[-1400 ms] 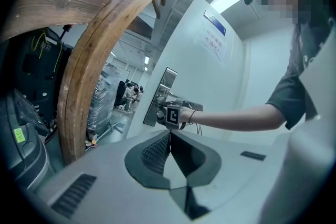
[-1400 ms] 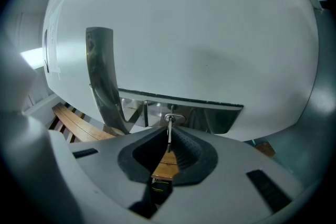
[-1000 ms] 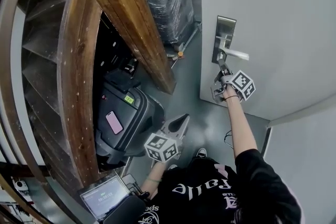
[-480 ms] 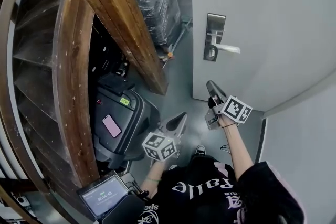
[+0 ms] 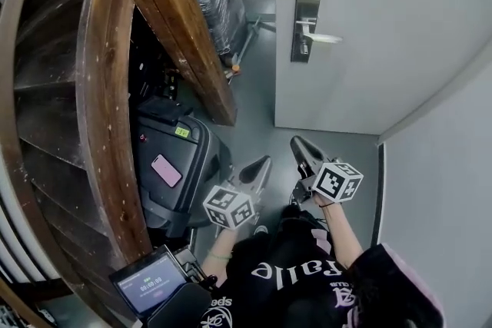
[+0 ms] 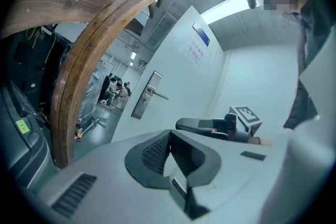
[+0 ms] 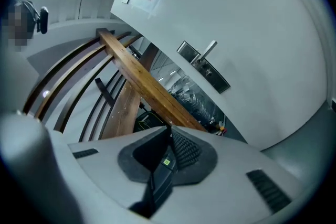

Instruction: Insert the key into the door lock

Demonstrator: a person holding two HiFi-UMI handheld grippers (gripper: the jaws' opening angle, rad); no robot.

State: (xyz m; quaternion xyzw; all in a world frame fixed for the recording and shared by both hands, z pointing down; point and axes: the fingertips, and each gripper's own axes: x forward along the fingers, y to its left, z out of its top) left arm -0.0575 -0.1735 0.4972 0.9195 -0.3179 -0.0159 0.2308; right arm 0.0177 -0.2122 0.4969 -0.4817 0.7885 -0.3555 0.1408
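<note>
Lock plate (image 5: 305, 27): a tall rectangle of brushed metal carrying a slim silver lever (image 5: 323, 38); it is sitting on the smooth, pale door (image 5: 400, 27).
Right gripper (image 5: 297, 144): is hanging well below the lock plate and apart from the door. Its ribbed dark pads are pressing tip to tip, with nothing gripped.
Left gripper (image 5: 265, 162): is hovering below and left of the lock plate, just beside the right gripper. Its jaws are meeting at the tips, holding nothing.
Key: neither gripper is carrying it. Whether it is sitting in the lock plate is too small to tell.
Wooden beam (image 5: 177, 19): rough, brown and square-edged, it is slanting down left of the lock plate.
</note>
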